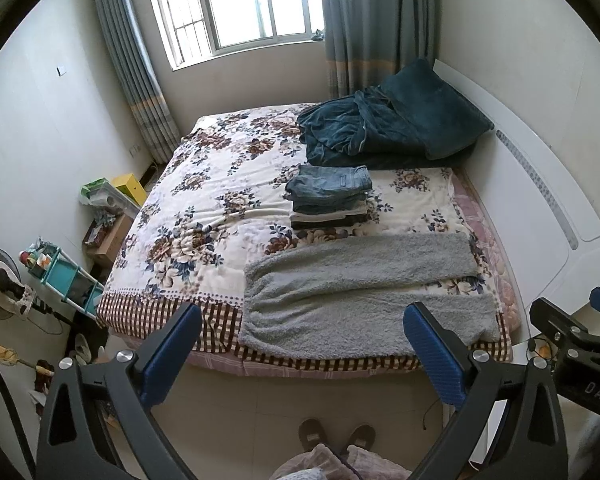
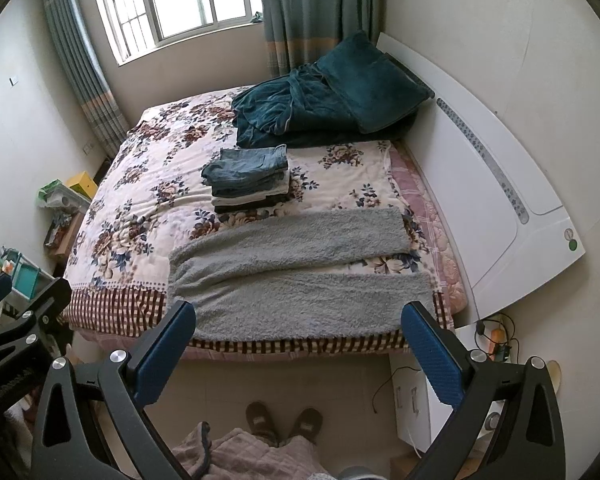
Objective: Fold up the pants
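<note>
Pants [image 1: 364,296] of grey fleece lie flat on the near part of the bed [image 1: 204,184], waistband toward the left, the two legs running to the right with a wedge of quilt showing between them; the near leg reaches almost to the bed's front edge.

Above the floor in front of the bed, the left gripper [image 1: 300,328] is held with its blue-padded fingers [image 1: 172,356] spread wide apart, nothing between them — the pants show through the gap from above. The right gripper [image 2: 298,326] is held the same way, fingers [image 2: 432,356] wide apart and empty, also short of the bed edge. Each gripper appears at the side of the other's view, so the two are just beside one another.

Below both, a person's slippers [image 2: 284,420] stand on the tiled floor.

Beyond the pants, near the middle of the bed, sits a stack of folded clothes [image 1: 328,196] with jeans on top. Farther back, a dark teal blanket [image 1: 352,128] lies bunched against a matching pillow [image 1: 428,108] at the white headboard [image 1: 540,200]. The floral quilt [image 2: 148,184] covers the bed — its checked border hangs along the front edge. A window [image 1: 236,4] with grey-blue curtains [image 1: 128,64] fills the far wall.
</note>
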